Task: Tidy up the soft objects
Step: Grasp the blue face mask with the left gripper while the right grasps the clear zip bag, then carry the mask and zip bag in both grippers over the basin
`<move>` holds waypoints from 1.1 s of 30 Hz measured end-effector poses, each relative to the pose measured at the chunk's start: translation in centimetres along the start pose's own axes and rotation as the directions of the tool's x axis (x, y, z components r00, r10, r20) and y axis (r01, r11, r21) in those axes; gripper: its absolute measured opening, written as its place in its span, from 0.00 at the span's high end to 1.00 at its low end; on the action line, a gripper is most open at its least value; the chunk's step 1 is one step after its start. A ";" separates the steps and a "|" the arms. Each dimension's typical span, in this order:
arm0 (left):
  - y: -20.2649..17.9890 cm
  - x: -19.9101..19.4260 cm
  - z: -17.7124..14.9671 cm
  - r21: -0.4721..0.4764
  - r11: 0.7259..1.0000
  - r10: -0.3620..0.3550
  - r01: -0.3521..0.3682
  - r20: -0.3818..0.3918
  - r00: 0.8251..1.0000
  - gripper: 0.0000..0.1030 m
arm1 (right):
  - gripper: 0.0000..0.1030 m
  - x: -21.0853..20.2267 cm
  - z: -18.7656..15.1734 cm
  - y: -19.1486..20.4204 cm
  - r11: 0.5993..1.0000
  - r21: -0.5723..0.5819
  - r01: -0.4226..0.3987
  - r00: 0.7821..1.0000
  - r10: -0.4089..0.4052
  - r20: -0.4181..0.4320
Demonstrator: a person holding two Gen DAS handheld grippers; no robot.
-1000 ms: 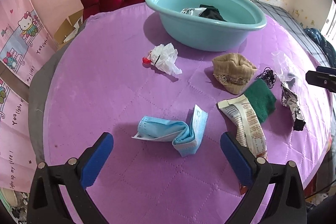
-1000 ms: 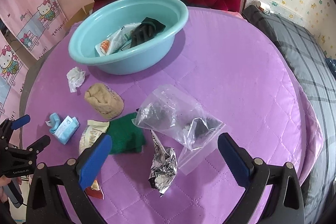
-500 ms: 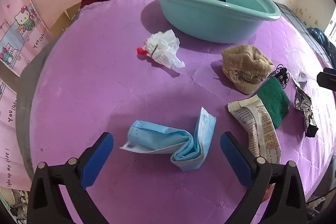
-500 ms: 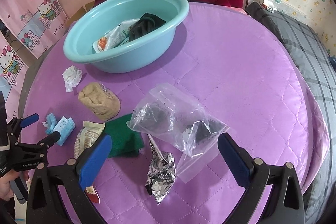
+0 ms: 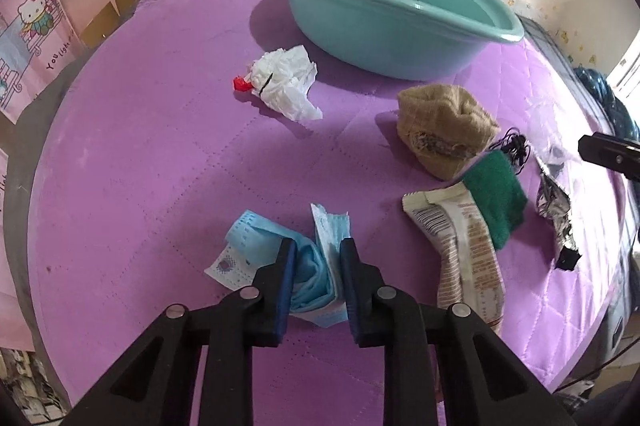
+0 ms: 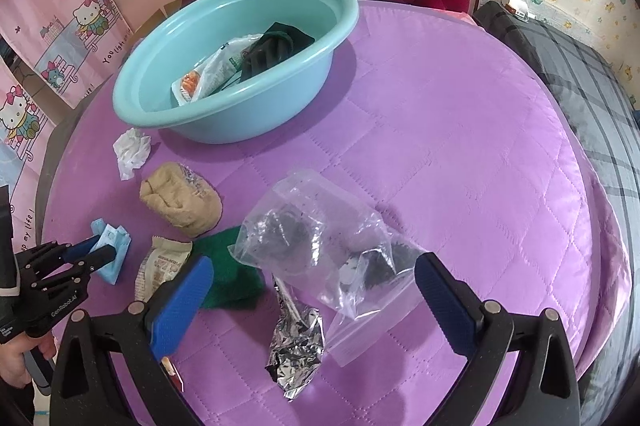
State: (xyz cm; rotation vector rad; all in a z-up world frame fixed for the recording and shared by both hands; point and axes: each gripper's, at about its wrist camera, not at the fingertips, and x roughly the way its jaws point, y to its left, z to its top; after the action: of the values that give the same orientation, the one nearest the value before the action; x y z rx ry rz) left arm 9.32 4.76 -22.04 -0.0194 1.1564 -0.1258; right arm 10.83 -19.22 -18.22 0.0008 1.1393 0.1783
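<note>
Blue mask (image 5: 316, 266) pinched by left tongs (image 5: 314, 258) near tabletop's (image 5: 168, 154) front edge.
Light, floppy; mid-fold hold suits. Right tongs (image 6: 312, 290) spread.

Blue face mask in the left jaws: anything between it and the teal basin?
Only the crumpled white tissue lies roughly on the way from the blue face mask to the teal plastic basin, low enough to lift over.

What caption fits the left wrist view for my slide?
Left gripper shut on a blue face mask on the purple table, teal basin behind.
</note>
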 end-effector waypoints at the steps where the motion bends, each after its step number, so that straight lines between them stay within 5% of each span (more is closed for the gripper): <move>1: -0.1 -0.2 0.1 0.000 1.000 0.003 -0.003 0.004 1.000 0.77 | 0.00 0.0 0.1 -0.1 1.000 0.001 -0.002 1.000 0.002 0.002; 10: -1.1 -1.6 1.0 -0.012 1.000 0.006 -0.006 0.020 1.000 0.77 | 0.01 1.2 0.9 -1.1 1.000 0.006 -0.026 0.999 0.027 -0.039; 12: -1.1 -2.1 0.9 -0.013 1.000 0.009 -0.008 0.022 1.000 0.76 | 0.08 1.7 1.0 -1.1 0.999 0.003 -0.048 0.997 0.048 -0.055; 14: -1.2 -2.4 0.7 -0.016 1.000 0.008 -0.007 0.022 1.000 0.76 | 0.47 2.4 1.0 -1.0 0.998 0.001 -0.064 0.995 0.064 -0.076; 17: -1.0 -2.6 0.7 -0.015 1.000 0.003 -0.003 0.019 1.000 0.76 | 0.80 2.7 0.7 -0.9 0.997 -0.002 -0.076 0.993 0.076 -0.089; 20: -1.1 -2.9 0.9 -0.012 1.000 0.000 0.000 0.019 1.000 0.76 | 0.87 2.3 0.5 -0.6 0.997 -0.021 -0.071 0.994 0.069 -0.084; 33: -1.9 -5.7 1.6 0.030 0.999 -0.029 0.028 0.049 0.998 0.76 | 0.87 -0.4 1.1 0.0 0.997 -0.017 -0.073 0.996 0.072 -0.057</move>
State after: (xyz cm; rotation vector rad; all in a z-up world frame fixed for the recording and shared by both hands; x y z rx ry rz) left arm 8.36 3.43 -16.01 -0.0127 1.1049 -0.1671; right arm 11.69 -19.16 -17.42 0.0207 1.1943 0.2555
